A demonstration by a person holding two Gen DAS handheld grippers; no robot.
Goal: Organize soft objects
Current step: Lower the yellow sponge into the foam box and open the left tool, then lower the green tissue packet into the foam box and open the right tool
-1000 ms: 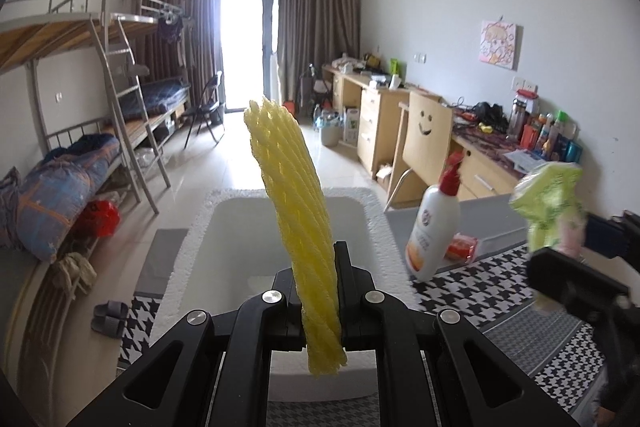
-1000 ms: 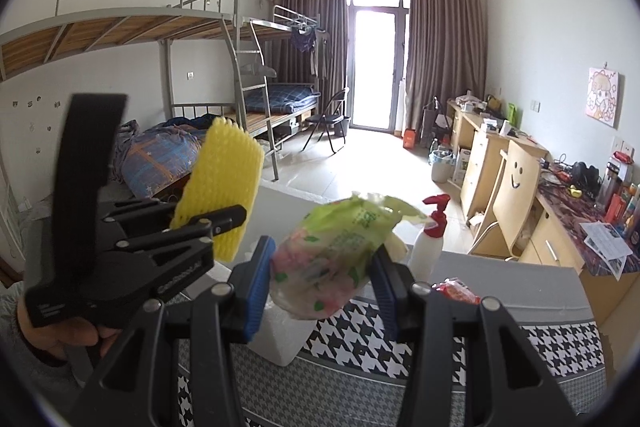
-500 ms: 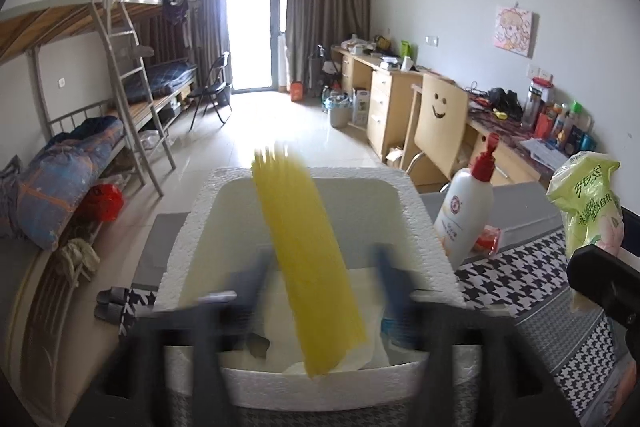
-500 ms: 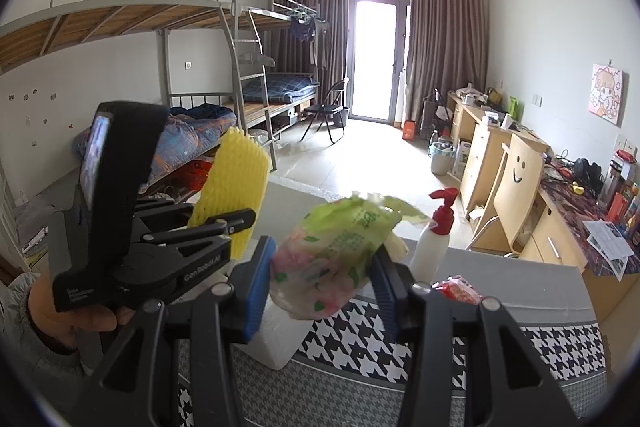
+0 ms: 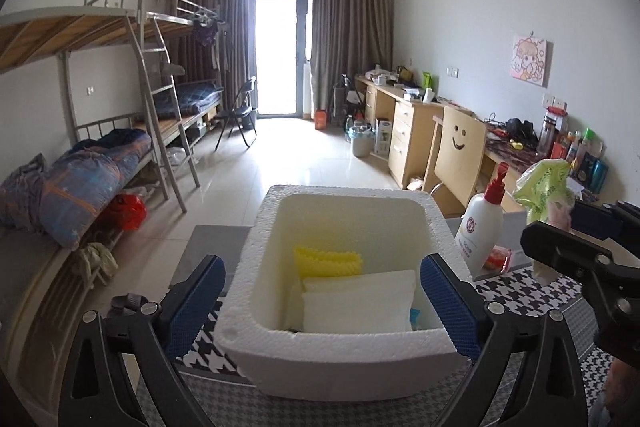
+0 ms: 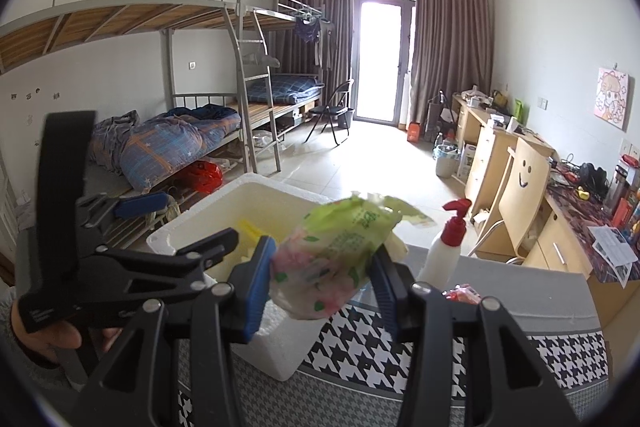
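Observation:
A white foam box (image 5: 256, 307) stands on the houndstooth table. Inside it lie the yellow foam net (image 5: 327, 261) and a white soft pack (image 5: 356, 301). My left gripper (image 5: 320, 303) is open and empty, its blue pads on either side of the box; it also shows in the right wrist view (image 6: 132, 223). My right gripper (image 6: 322, 277) is shut on a green and pink plastic bag (image 6: 336, 255) and holds it in the air to the right of the box (image 6: 192, 227). The bag also shows in the left wrist view (image 5: 546, 187).
A white pump bottle with a red top (image 5: 482, 227) stands right of the box, with a small red packet (image 5: 498, 259) beside it. Behind the table are a bunk bed (image 6: 160, 131), desks and a chair with a smiley face (image 5: 458, 147).
My left gripper has opened and let go of the yellow foam net, which now lies inside the foam box. The right gripper still holds the bag and has moved slightly nearer the box.

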